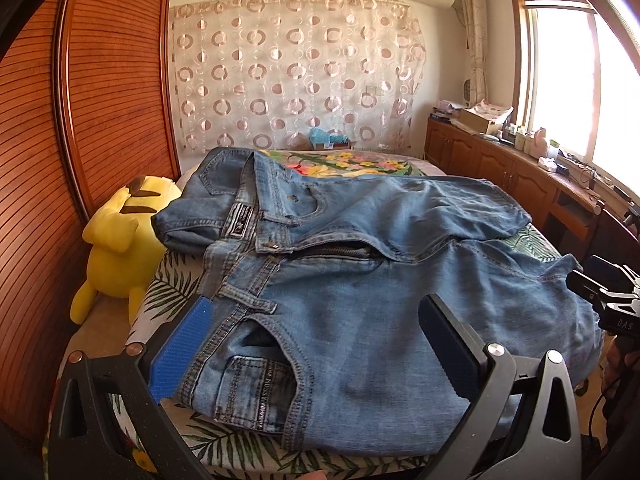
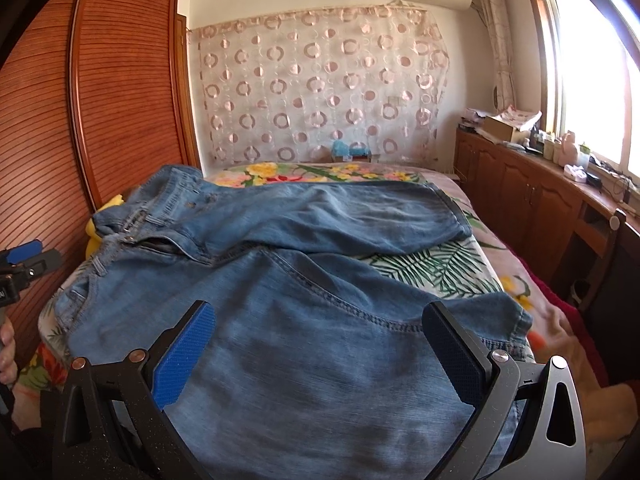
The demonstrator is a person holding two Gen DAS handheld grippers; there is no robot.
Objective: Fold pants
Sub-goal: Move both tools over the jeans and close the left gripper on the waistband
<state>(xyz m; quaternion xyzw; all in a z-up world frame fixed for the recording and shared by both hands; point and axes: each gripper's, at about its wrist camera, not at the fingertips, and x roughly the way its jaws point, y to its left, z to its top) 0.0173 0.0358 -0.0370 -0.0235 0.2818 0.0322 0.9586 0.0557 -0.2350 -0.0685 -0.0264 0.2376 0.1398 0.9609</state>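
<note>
Both tongs spread wide over denim on the bed.

Left tongs (image 1: 316, 340) straddle the waistband and front pocket of the blue jeans (image 1: 360, 280), ribbed blue pads apart, gripping nothing; right tongs (image 2: 320, 348) likewise gape over one leg. Jeans lie unfolded, fly open, legs splayed across the leaf-and-flower bedspread (image 2: 432, 268). A yellow plush toy (image 1: 120, 248) sits touching the waist end, against the slatted wooden wardrobe (image 1: 100, 100). Low wooden cabinets (image 2: 520, 184) carry clutter beneath the window.
</note>
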